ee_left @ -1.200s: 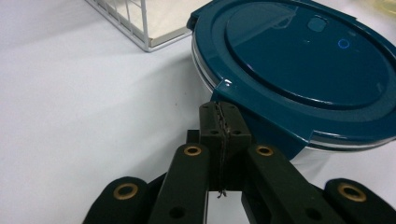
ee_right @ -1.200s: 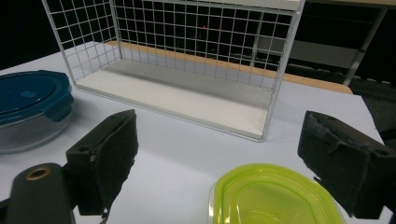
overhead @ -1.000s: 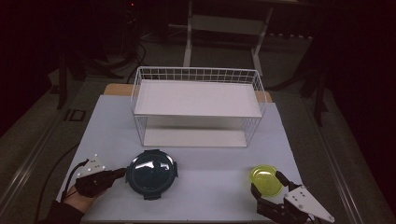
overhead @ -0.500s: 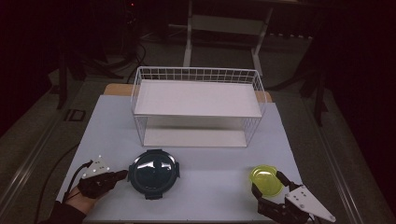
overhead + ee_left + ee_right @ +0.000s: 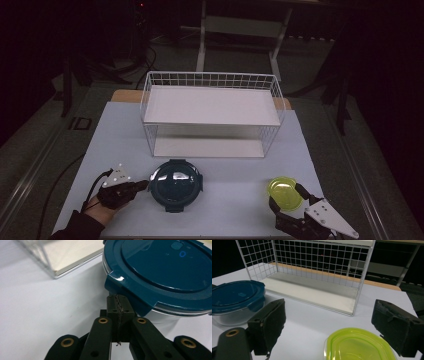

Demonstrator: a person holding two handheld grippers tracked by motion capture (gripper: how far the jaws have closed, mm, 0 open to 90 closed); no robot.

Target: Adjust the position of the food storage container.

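Blue-lidded container sat at the table's 7 o'clock; the left gripper, jaws pressed together, touched its clasp, a contact the high view blurred. Right gripper jaws stood spread around the green lid

Left gripper seemingly nearer container.

No readable text, labels, brand names or numbers appear on anything in these views.
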